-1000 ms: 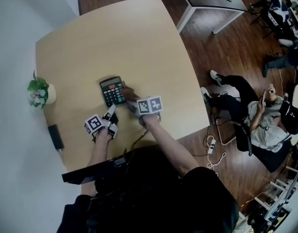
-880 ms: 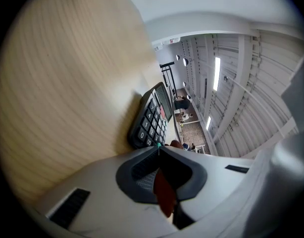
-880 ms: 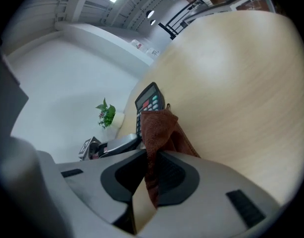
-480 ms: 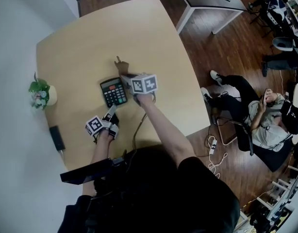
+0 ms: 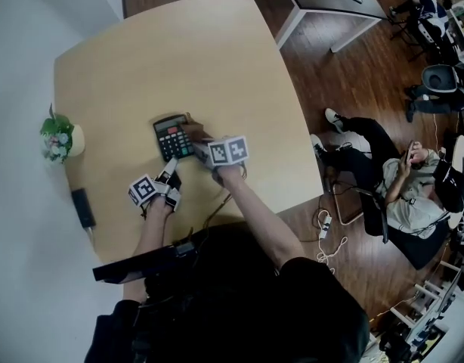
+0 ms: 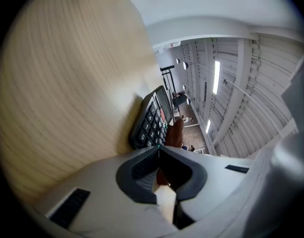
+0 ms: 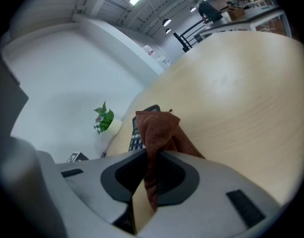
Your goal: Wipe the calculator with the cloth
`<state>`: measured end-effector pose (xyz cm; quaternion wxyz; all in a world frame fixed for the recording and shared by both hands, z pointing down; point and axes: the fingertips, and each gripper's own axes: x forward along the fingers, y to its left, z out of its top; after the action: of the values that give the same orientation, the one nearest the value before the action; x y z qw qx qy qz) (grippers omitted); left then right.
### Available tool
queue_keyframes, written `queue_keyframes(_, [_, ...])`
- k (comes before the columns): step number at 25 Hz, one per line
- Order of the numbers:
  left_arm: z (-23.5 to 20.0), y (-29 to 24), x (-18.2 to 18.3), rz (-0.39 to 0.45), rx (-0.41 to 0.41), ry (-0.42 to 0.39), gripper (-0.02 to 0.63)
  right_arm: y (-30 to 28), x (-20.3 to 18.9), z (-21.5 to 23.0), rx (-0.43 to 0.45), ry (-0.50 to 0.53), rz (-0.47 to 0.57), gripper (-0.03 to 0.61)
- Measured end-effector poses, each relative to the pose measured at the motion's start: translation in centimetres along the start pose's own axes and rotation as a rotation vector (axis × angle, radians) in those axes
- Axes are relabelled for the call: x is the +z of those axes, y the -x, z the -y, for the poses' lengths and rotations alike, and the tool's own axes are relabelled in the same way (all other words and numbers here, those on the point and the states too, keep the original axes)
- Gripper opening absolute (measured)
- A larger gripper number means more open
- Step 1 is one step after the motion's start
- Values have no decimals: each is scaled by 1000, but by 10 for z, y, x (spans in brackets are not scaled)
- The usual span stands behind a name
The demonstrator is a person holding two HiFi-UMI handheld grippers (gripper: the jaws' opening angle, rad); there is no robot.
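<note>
The calculator (image 5: pixel 172 138) lay flat and keys-up on the pale wooden worktop (image 5: pixel 179 59), its display end pointing away from the person. The brown cloth (image 5: pixel 196 135) rested at the calculator's right edge. In the right gripper view the cloth (image 7: pixel 159 130) stood bunched in front of the calculator (image 7: pixel 135 139) and hid part of it.

The right gripper (image 5: pixel 205 147) had its fingers closed on the cloth, with a strip of fabric pinched between the pads and running back through the gap. The left gripper (image 5: pixel 170 174) sat just beside the calculator's near end. Its fingers were drawn fully together with nothing gripped, and the tips pointed at the calculator (image 6: pixel 152 119). I could not tell whether they touched it.

Further out, a small potted plant (image 5: pixel 57 138) stood near the worktop's left edge, well apart from the calculator. A flat black object (image 5: pixel 82 208) lay nearer the person along that same edge. Beyond the worktop's right side, on a dark wooden floor (image 5: pixel 345 74), a person (image 5: pixel 409 184) sat in a chair.
</note>
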<state>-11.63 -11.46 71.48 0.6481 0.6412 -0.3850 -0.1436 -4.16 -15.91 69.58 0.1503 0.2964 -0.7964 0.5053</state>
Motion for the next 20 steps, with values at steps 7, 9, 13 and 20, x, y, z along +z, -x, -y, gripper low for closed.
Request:
queue_keyframes(7, [1,1,1,-5,11,-23,-8,37,-71,-21,68,-162,-67,31])
queue_keyframes(9, [1,1,2,-5,6,-23,-8,40,-40,-12,30,-103,-4,31])
queue_keyframes(13, [-2,2,2,2,7,-28,-8,27,71,-2,-6,78,192,31])
queue_keyframes(20, [-3,-1,0,6,14,-14,-8,-33,98,20,-7,130,57,31])
